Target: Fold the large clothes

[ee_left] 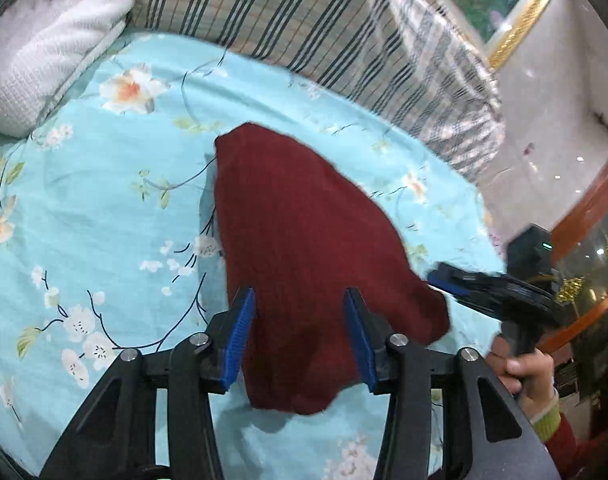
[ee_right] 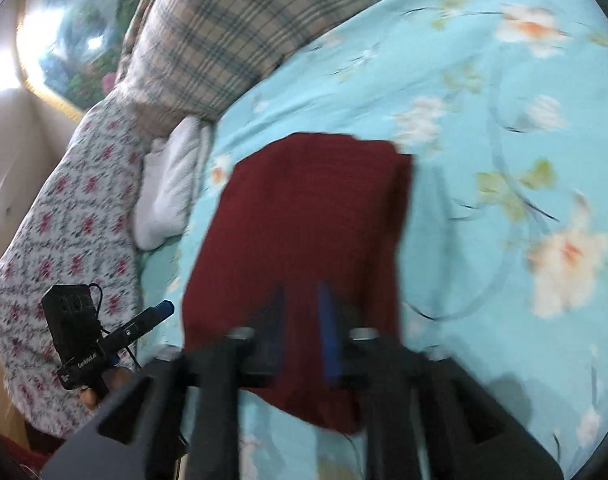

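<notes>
The left gripper (ee_left: 300, 336) has its fingers (ee_left: 240, 340) standing apart with nothing pinched, and the right gripper (ee_right: 302, 332), blurred, shows a narrower gap, also gripping nothing. Just beyond them the sweater (ee_left: 300, 240), dark red knit, lies folded on the bed (ee_left: 104, 200), running from 6 o'clock towards 12. It looks soft, limp and light, so I would pinch its near corners at 5 and 7 o'clock.
</notes>
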